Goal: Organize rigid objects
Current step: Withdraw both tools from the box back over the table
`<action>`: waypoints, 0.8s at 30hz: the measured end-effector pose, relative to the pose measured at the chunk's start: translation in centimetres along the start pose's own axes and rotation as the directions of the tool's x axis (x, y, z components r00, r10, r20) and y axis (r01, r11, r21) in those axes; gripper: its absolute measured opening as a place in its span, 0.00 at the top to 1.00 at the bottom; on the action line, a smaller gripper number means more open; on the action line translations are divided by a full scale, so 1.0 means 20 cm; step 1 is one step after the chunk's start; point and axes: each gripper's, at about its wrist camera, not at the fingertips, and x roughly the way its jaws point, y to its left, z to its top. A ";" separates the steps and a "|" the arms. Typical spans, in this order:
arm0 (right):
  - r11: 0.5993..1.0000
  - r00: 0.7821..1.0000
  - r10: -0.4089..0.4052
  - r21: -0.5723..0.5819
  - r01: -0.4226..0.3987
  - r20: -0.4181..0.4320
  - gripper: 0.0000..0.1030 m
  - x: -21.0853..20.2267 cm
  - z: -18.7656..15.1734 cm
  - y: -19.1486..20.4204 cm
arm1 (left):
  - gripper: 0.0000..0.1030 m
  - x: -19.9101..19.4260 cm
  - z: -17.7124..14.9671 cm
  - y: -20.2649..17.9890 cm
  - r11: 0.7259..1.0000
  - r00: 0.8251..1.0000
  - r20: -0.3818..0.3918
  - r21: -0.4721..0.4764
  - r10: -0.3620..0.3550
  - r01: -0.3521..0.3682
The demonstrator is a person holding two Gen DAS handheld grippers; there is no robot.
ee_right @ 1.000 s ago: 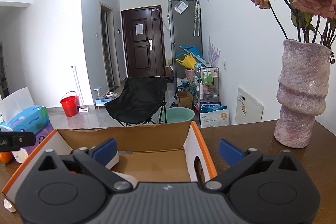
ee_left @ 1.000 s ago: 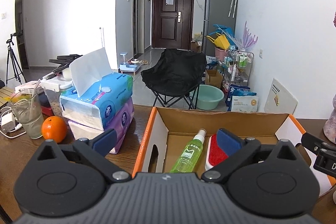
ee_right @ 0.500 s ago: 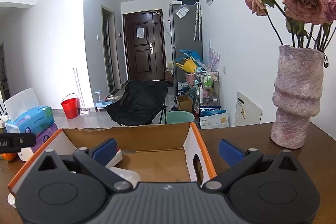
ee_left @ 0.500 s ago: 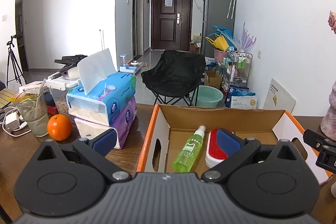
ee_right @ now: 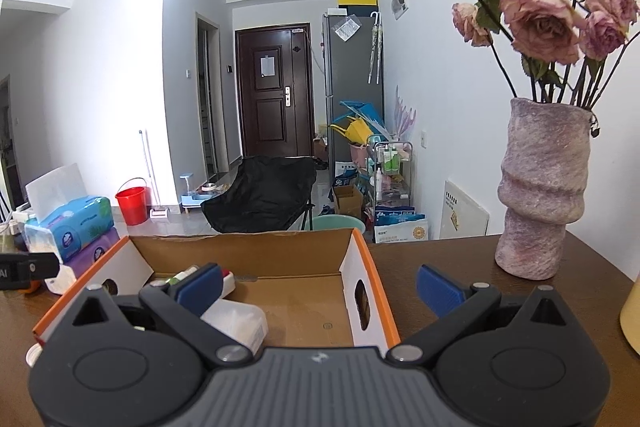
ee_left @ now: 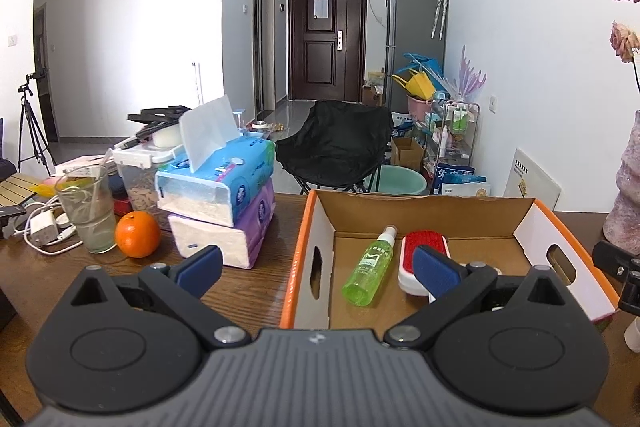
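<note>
Left wrist view: left claw [ee_left: 316, 265] spread apart, empty, straddling the left wall of the cardboard box [ee_left: 310, 227] on the desk [ee_left: 256, 291]. Green spray bottle [ee_left: 370, 269] and red brush [ee_left: 420, 259] lie inside, long axes pointing away, just ahead-right.

Right wrist view: right claw [ee_right: 318, 287] spread apart, empty, straddling the box's right wall; a white container [ee_right: 236, 321] lies ahead-left, nearer this claw.

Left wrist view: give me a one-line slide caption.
Open left gripper faces a cardboard box holding a green spray bottle and red brush.
</note>
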 end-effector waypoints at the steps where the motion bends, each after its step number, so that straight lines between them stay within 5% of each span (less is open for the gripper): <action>1: 1.000 1.000 -0.001 -0.003 0.001 0.001 0.00 -0.01 0.00 0.00 | 0.00 -0.02 -0.01 0.00 1.000 1.000 0.005 0.001 0.000 0.000; 24: 0.999 0.999 -0.044 -0.029 0.044 0.002 0.00 -0.37 -0.14 -0.07 | 0.00 -0.34 -0.20 0.16 0.999 0.998 0.033 -0.004 0.045 -0.045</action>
